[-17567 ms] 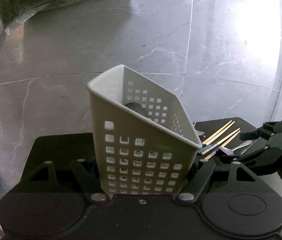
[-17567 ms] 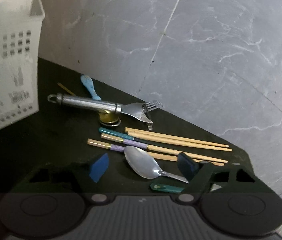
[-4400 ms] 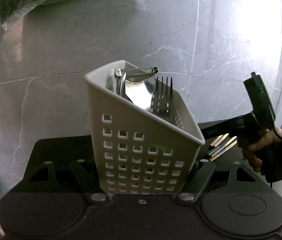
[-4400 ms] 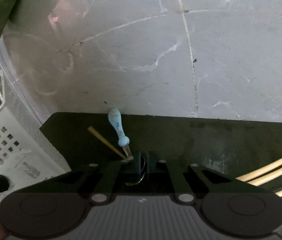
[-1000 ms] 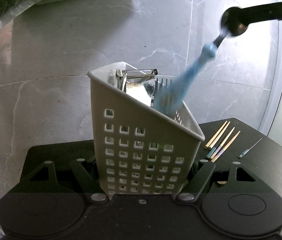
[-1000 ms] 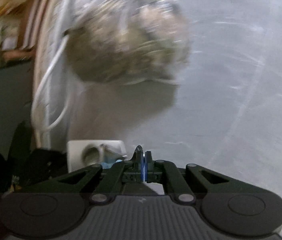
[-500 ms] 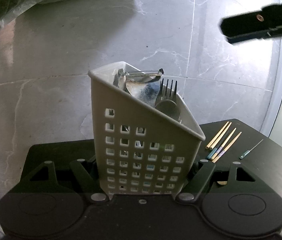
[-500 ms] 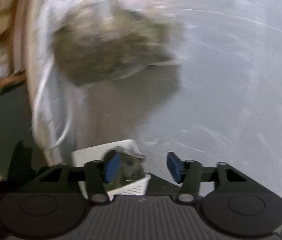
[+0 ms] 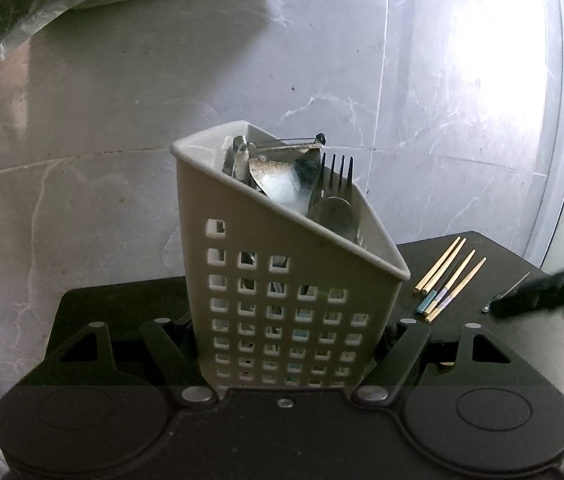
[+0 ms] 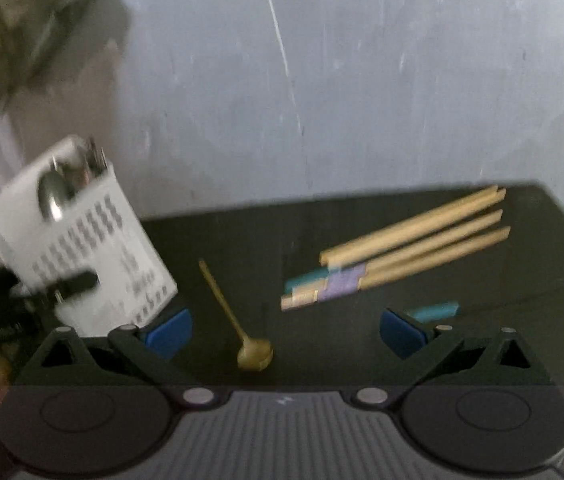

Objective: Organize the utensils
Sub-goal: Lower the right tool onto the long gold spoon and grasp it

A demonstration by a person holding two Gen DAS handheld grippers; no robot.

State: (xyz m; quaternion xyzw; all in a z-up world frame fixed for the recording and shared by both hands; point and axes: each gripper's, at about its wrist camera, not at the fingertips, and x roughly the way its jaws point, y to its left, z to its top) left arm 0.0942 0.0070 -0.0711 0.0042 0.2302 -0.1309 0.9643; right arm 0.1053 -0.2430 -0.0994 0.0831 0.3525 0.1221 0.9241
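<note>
1. And the right gripper (image 10: 285,330) is free again; a second ago it pinched the blue-handled utensil above the white caddy (image 9: 282,280), and now that utensil is down inside, a sliver of blue showing through the holes; its jaws have just been opening, they stand wide, and nothing sits between the blue pads (image 10: 170,330).
2. Right below those spread jaws lies the small gold spoon (image 10: 248,340) on the black mat (image 10: 242,240), bowl nearest the camera, untouched; it looks the likely next pick, though that is only my read.
3. Just beyond, the chopsticks (image 10: 401,248) lie bunched together, with a teal-handled piece (image 10: 433,312) beside the right pad; all of these have yet to be stowed, so the job is well along but not done.
4. Over on the left, no change; the left gripper (image 9: 293,332) stays clamped on the caddy's lower walls, holding it tilted on the mat.
5. Farther back in the caddy, a fork (image 9: 335,178), a spoon (image 9: 333,216) and a metal peeler (image 9: 278,172) stand up above the rim; beyond is grey marble floor (image 9: 122,120).
</note>
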